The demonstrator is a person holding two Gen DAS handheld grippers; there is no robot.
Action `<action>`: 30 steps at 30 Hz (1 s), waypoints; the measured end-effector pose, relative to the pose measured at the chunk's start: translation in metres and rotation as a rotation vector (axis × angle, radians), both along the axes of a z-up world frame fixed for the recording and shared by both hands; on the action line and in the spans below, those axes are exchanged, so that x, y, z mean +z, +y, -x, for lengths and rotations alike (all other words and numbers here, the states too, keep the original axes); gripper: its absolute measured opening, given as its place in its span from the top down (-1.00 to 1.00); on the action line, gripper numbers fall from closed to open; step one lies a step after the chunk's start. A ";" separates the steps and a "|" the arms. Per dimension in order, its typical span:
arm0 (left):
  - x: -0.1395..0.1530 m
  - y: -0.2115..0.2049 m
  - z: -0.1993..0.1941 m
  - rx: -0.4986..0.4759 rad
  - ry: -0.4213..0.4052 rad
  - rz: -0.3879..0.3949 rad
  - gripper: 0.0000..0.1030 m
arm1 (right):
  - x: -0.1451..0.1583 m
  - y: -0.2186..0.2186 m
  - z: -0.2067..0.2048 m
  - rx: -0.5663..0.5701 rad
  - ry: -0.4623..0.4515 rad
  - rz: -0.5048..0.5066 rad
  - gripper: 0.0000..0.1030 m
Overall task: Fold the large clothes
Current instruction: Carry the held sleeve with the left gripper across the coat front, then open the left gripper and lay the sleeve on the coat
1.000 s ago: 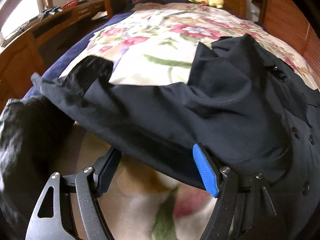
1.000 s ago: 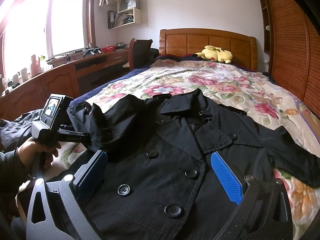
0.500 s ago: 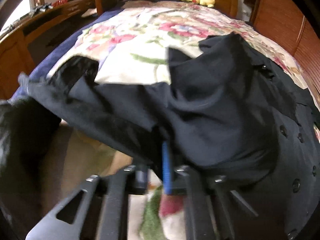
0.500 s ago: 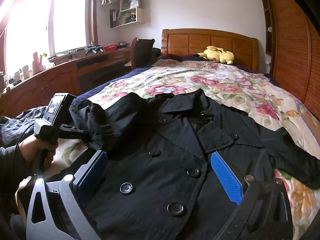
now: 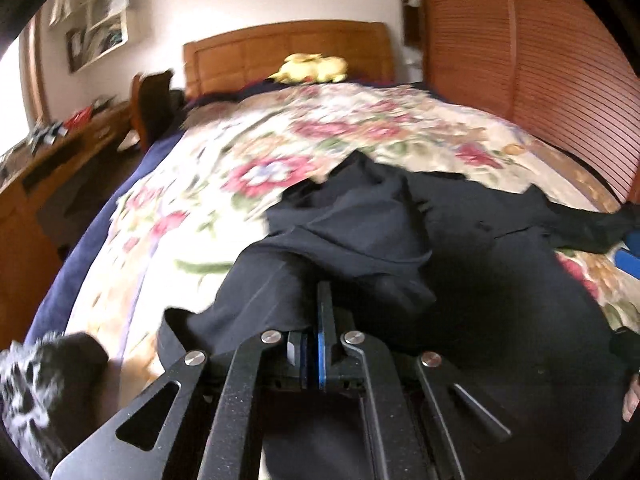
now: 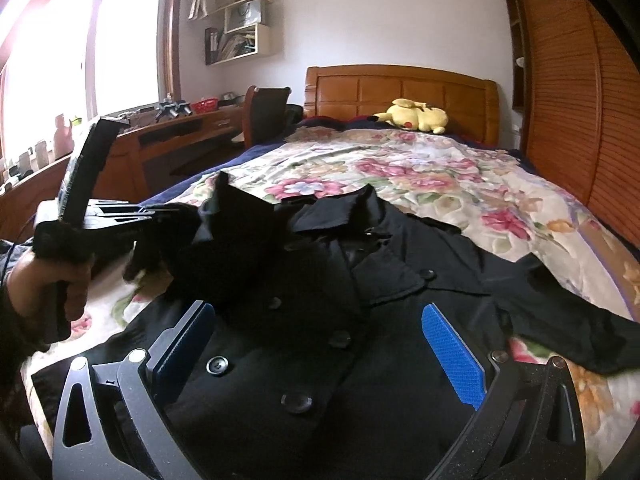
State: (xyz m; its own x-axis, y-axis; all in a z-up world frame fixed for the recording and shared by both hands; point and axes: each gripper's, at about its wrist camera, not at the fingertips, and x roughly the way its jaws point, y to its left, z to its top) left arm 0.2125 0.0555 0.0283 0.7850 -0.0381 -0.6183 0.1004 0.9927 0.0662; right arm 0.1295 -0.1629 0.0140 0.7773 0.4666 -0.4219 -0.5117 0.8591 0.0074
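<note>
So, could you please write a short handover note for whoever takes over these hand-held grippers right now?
Left hand-held gripper: shut on the coat's sleeve, lifted and carried in over the coat's front.
Right hand-held gripper: open, holding nothing, hovering over the buttoned front.
Black coat: lies face up on the floral bedspread, collar toward the headboard; other sleeve spread out flat to the side.
Done: first sleeve gripped, fold under way.
Left: lay that sleeve down, fold in the other sleeve, then fold the body.
</note>
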 end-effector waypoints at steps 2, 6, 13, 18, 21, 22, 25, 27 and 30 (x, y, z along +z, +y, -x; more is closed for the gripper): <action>0.003 -0.015 0.001 -0.029 -0.010 -0.007 0.93 | 0.001 -0.005 0.001 -0.009 -0.002 -0.008 -1.00; 0.002 -0.040 0.009 -0.060 -0.033 -0.048 0.93 | 0.002 -0.013 0.005 -0.030 -0.008 -0.018 -1.00; -0.010 -0.054 0.038 -0.056 -0.076 -0.053 0.65 | 0.000 -0.020 0.004 -0.056 -0.001 -0.018 -1.00; -0.011 -0.049 0.063 -0.068 -0.097 0.011 0.16 | 0.001 -0.021 0.006 -0.062 0.004 -0.021 -1.00; -0.010 -0.047 0.077 -0.066 -0.110 0.036 -0.29 | 0.000 -0.019 0.006 -0.062 0.007 -0.016 -1.00; -0.010 -0.045 0.081 -0.067 -0.116 0.049 -0.40 | 0.000 -0.020 0.005 -0.061 0.009 -0.015 -1.00; -0.012 -0.037 0.092 -0.057 -0.132 0.083 -0.53 | 0.001 -0.017 0.003 -0.057 0.013 -0.016 -1.00; -0.012 -0.031 0.099 -0.042 -0.140 0.088 -0.54 | 0.002 -0.016 0.000 -0.049 0.016 -0.016 -1.00; -0.012 -0.024 0.107 0.004 -0.168 0.067 -0.54 | 0.000 -0.013 -0.001 -0.039 0.020 -0.007 -1.00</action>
State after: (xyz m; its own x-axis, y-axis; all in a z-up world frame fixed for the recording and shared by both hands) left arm 0.1056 0.0316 0.0168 0.8770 -0.0721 -0.4750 0.0899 0.9958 0.0149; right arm 0.1308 -0.1754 0.0142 0.7864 0.4393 -0.4343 -0.4776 0.8783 0.0236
